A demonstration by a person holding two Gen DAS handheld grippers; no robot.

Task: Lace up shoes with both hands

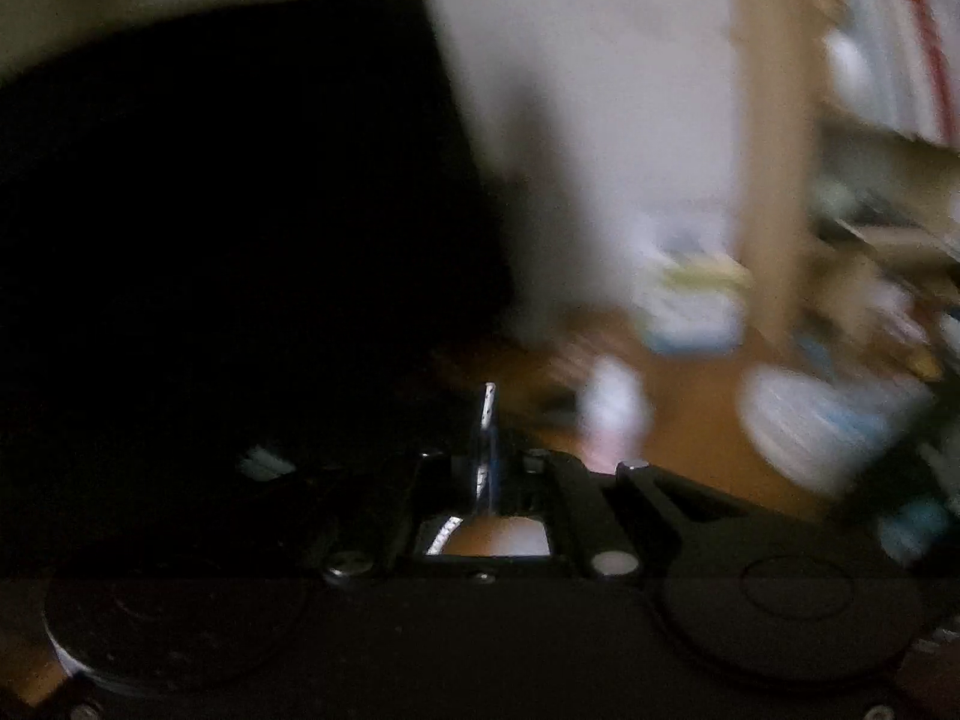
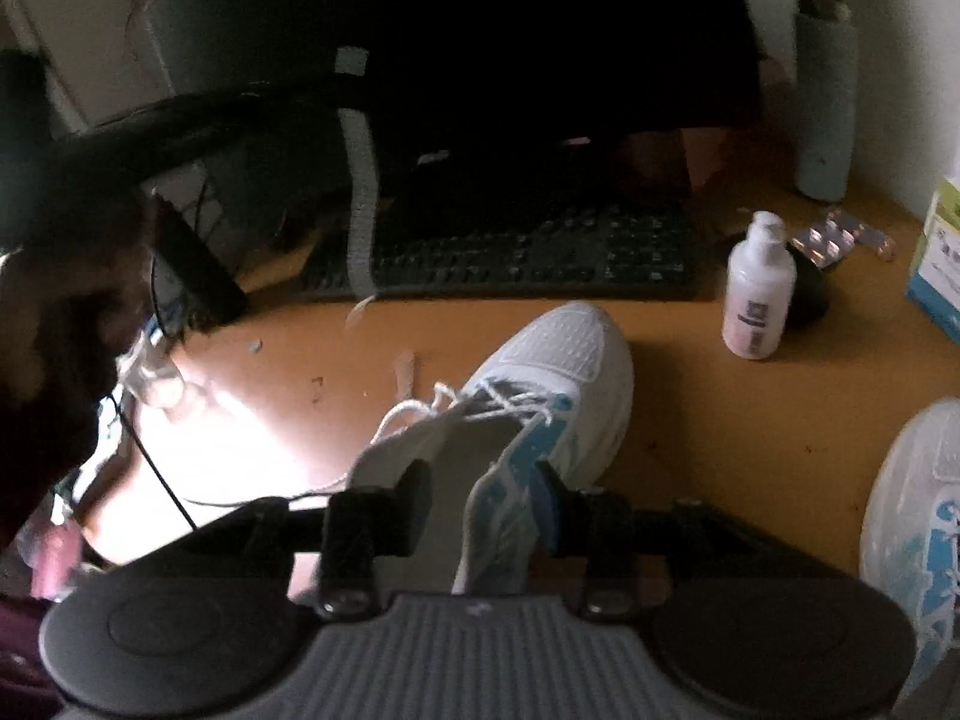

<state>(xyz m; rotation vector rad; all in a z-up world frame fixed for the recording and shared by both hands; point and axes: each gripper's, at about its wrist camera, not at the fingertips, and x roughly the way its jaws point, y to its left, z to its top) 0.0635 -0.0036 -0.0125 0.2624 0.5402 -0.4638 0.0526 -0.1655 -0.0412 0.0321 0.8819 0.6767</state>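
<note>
Two white mesh trainers with blue side panels sit on your orange-brown wooden counter (image 2: 720, 444): the near trainer (image 2: 558, 372) lies directly ahead of your right gripper (image 2: 483, 480), toe pointing away toward the black keyboard (image 2: 528, 252), and the second trainer (image 2: 918, 516) rests well apart at the right edge. Your right jaws stand partly apart, straddling the near trainer's collar and tongue without visibly pressing on either, which I judge is a position for steadying the shoe. Its white woven lace (image 2: 420, 408) trails loose off the eyelets to the left, so lacing is unfinished. Your left gripper (image 1: 489, 420) is fully closed; its view is blurred, and whether it pinches the lace I cannot tell. A white plastic bottle (image 2: 757, 288) stands clear.
</note>
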